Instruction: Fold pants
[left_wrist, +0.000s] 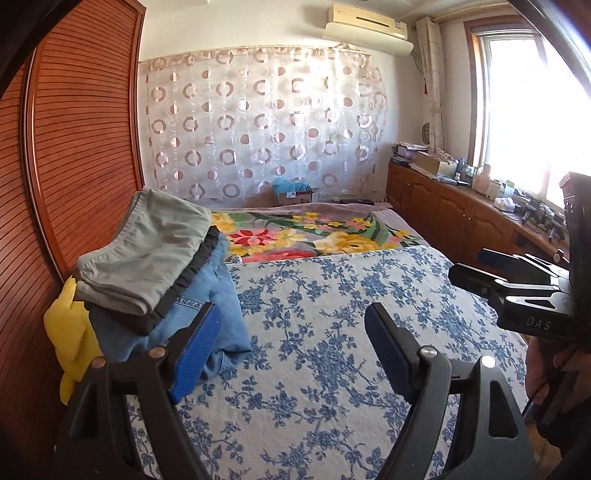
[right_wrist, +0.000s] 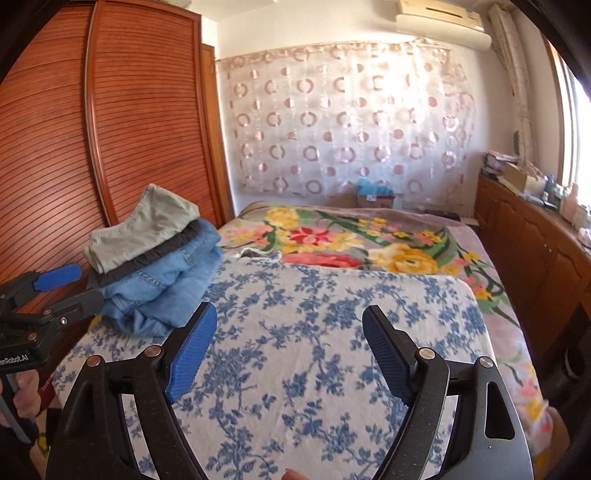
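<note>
A stack of folded pants lies at the left edge of the bed: grey-green pants on top, a dark pair under them, blue jeans at the bottom. My left gripper is open with nothing between its blue pads, just right of the stack and above the blue-flowered cloth. My right gripper is open and empty over the same cloth. Each gripper shows in the other's view, the right gripper at the right edge, the left gripper beside the jeans.
A slatted wooden wardrobe stands close behind the stack. A yellow item lies between stack and wardrobe. A bright floral blanket covers the far bed. A cluttered wooden cabinet runs under the window at right.
</note>
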